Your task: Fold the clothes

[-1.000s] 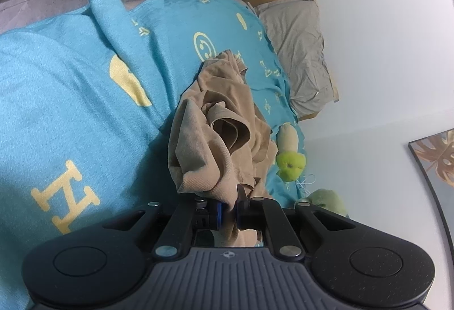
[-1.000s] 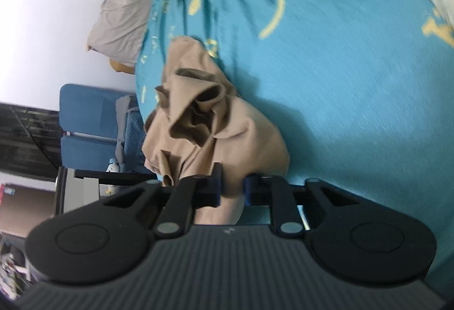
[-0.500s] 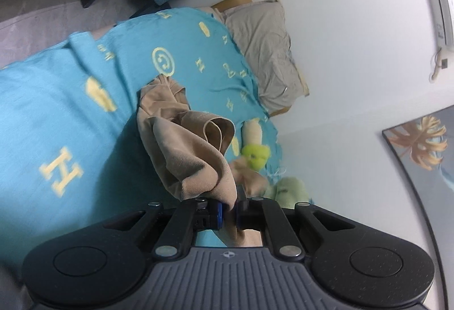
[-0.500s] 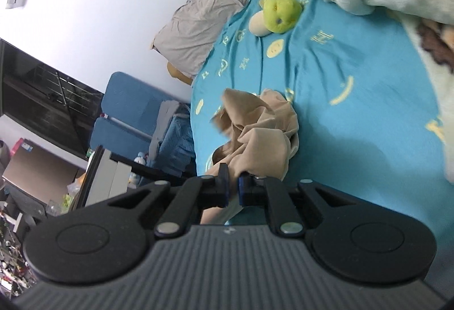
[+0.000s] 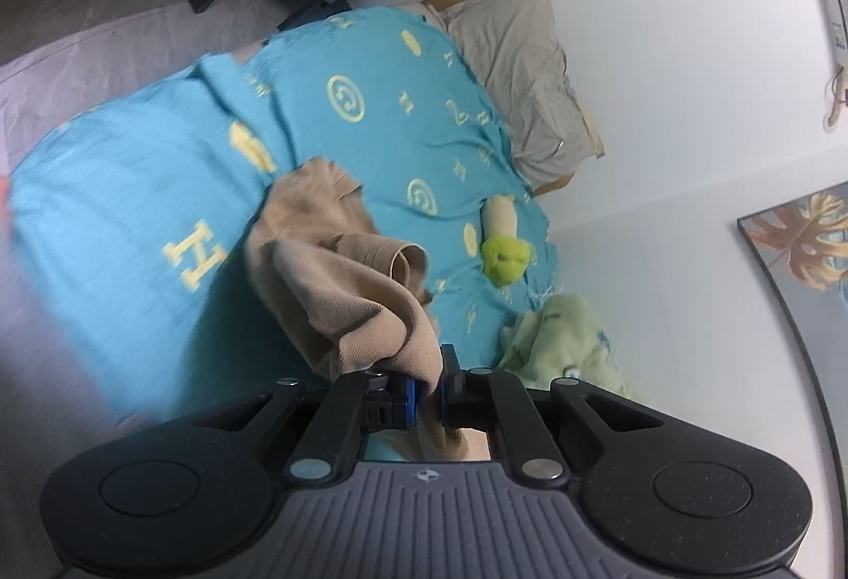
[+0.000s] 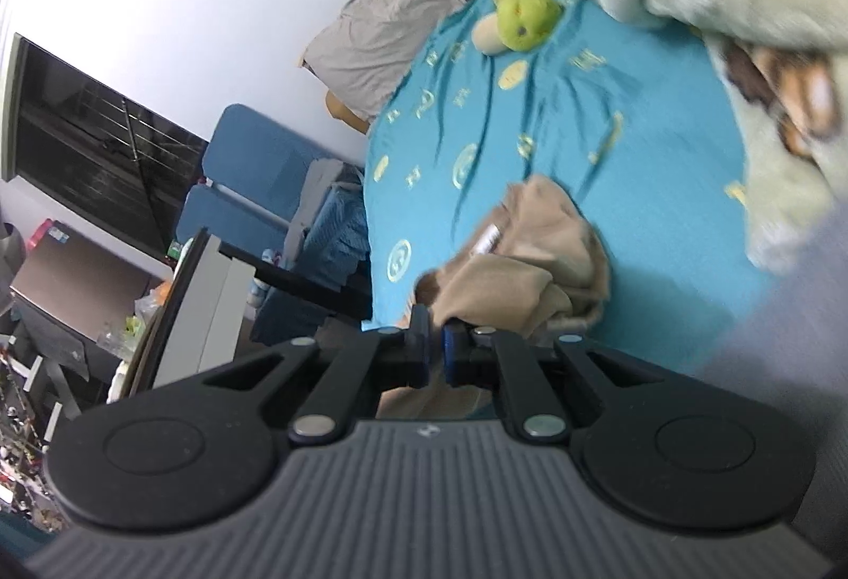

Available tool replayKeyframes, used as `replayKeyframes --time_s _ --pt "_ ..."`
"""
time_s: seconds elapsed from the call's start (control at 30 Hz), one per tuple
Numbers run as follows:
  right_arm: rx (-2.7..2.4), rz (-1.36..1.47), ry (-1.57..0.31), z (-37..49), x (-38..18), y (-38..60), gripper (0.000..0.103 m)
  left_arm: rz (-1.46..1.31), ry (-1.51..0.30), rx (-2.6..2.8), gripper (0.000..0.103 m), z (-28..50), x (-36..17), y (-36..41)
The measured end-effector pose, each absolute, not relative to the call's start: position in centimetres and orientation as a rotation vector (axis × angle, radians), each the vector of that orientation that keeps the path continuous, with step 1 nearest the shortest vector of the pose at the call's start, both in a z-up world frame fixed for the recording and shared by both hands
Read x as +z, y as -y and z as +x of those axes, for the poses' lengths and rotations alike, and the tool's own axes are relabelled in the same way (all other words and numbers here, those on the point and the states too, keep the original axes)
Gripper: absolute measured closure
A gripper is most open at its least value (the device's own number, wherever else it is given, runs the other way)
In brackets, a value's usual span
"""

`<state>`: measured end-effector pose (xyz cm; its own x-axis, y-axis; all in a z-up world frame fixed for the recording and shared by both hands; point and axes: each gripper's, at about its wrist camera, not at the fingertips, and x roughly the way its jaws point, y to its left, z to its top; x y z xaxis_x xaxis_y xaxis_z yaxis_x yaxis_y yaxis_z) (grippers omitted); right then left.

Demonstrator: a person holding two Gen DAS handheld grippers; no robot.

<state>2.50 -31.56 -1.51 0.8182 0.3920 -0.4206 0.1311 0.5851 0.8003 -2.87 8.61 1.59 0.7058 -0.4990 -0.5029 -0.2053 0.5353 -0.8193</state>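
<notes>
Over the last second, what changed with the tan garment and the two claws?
Both claws rose away from the bed, lifting the tan garment so it hangs bunched between them; more of the room came into view. The left claw and right claw stayed clamped on the garment's edge. The green plush toy and grey pillow did not move.

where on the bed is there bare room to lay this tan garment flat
Both the left hand-held gripper and right hand-held gripper pinch the tan garment. Free: the blue bedspread around the yellow H, toward the foot. Crowded: near the grey pillow, the green plush toy and the green blanket.
</notes>
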Motion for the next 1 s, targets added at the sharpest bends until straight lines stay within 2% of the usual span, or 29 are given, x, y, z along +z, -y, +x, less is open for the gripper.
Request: replayKeyframes --time_s 0.23,0.5,0.67,0.87,0.93,0.97,1.0 --pt "0.112 0.941 -0.675 12.8 -2.3 31.1 0.095 -0.961 -0.806 -0.152 0.094 7.1 0.9 -7.6" --pt "0.051 0.91 -0.79 22.5 -8.6 30.9 0.094 -0.77 -0.867 -0.185 0.093 19.2 -5.8 -6.3" --pt "0.036 0.957 -0.882 25.3 -12.7 31.7 0.094 -0.698 -0.926 -0.195 0.092 22.2 -10.4 -5.8" --pt "0.033 0.855 -0.906 26.3 -13.1 30.6 0.093 -0.607 -0.935 -0.19 0.091 23.3 -10.7 -4.7" --pt "0.036 0.813 -0.901 26.2 -12.8 30.2 0.092 -0.572 -0.923 -0.204 0.084 22.9 -10.3 -4.3" --pt "0.038 0.796 -0.897 26.0 -12.6 30.0 0.091 -0.557 -0.914 -0.22 0.071 22.7 -9.8 -4.1" --pt "0.047 0.779 -0.883 25.8 -12.2 29.8 0.089 -0.536 -0.9 -0.244 0.054 22.4 -9.1 -3.7"
